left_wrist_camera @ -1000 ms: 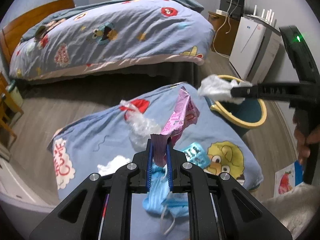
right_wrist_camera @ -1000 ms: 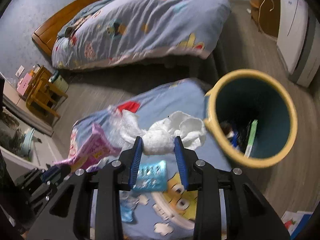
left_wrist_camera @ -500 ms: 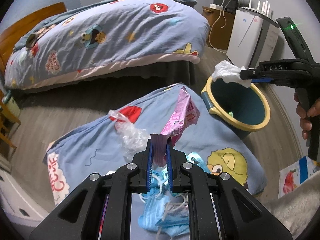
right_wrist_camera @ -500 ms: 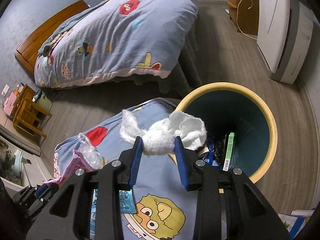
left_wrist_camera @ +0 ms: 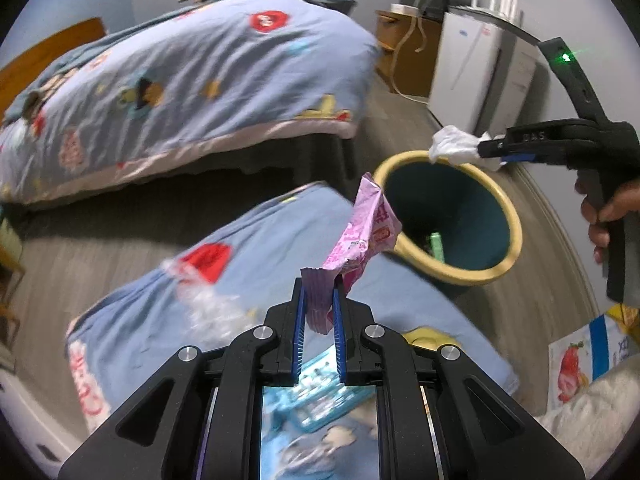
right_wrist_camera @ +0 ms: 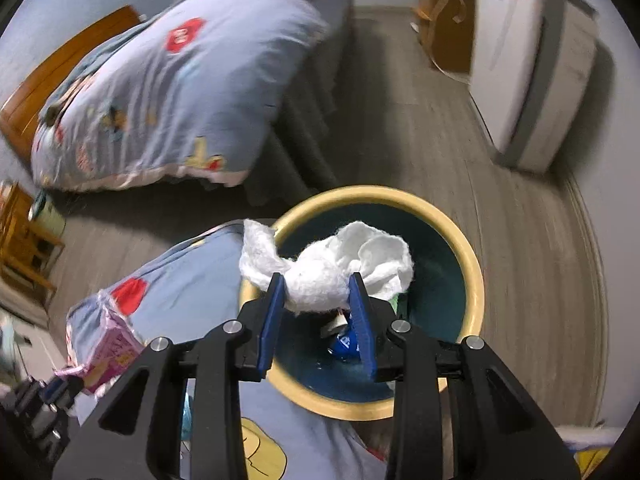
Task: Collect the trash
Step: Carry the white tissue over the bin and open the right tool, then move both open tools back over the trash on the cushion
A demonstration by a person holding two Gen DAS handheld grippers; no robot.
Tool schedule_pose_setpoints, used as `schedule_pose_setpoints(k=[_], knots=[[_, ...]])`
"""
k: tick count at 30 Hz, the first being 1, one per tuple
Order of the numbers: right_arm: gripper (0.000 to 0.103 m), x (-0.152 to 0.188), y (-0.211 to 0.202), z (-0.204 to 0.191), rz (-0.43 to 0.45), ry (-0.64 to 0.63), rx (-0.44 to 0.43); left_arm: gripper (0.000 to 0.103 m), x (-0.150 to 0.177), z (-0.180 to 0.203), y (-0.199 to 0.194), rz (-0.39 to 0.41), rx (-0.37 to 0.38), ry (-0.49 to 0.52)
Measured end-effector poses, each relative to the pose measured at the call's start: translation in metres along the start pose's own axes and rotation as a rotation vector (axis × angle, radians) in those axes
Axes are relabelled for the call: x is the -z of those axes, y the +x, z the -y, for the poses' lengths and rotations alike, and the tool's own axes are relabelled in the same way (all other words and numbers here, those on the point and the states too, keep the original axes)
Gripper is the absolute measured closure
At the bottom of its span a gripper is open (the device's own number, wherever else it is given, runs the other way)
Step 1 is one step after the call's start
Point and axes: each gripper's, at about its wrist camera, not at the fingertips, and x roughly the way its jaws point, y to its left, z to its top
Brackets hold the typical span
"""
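Holding a crumpled white tissue (right_wrist_camera: pixel 332 276) between closed jaws, the right gripper (right_wrist_camera: pixel 318 292) hangs over the mouth of the yellow-rimmed bin (right_wrist_camera: pixel 472 272). Judged sound practice: release only once the wad sits wholly inside the rim, since one loose end overhangs the near edge. The gripper points steeply downward. The left gripper (left_wrist_camera: pixel 318 300), likewise angled down above the blue quilt (left_wrist_camera: pixel 256 240), is clamped on a pink wrapper (left_wrist_camera: pixel 360 236), which stands just beside the bin and awaits its turn.
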Motion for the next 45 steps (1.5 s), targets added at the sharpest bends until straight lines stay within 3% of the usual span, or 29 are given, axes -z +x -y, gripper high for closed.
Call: schedule_pose_setpoints(k=[5,14,17,20,21,24,28,34,45], knots=[[0.07,0.007,0.024,0.028,-0.063,0.091,0.03,0.09,-0.016,0.034,0.032,-0.036,0.06,0.012],[0.069,0.017,0.048,0.069,-0.109,0.256,0.075,0.089,-0.041,0.076,0.085,-0.094,0.082,0.07],[0.067,0.016,0.049,0.072,-0.108,0.272,0.066,0.081,-0.045,0.083,0.088,-0.081,0.088,0.093],[0.056,0.015,0.05,0.07,-0.108,0.263,0.068,0.06,-0.047,0.086,0.089,-0.067,0.081,0.098],[0.051,0.014,0.049,0.07,-0.105,0.261,0.068,0.053,-0.048,0.085,0.089,-0.061,0.083,0.095],[0.04,0.011,0.046,0.068,-0.091,0.252,0.075,0.048,-0.047,0.083,0.086,-0.055,0.075,0.089],[0.024,0.008,0.04,0.061,-0.071,0.227,0.088,0.031,-0.046,0.073,0.076,-0.033,0.059,0.069],[0.007,0.004,0.032,0.043,-0.046,0.178,0.078,0.018,-0.04,0.051,0.057,-0.013,0.022,0.018],[0.006,0.011,0.017,-0.014,-0.03,0.078,0.015,0.015,0.0,-0.011,0.014,-0.01,-0.074,-0.076]])
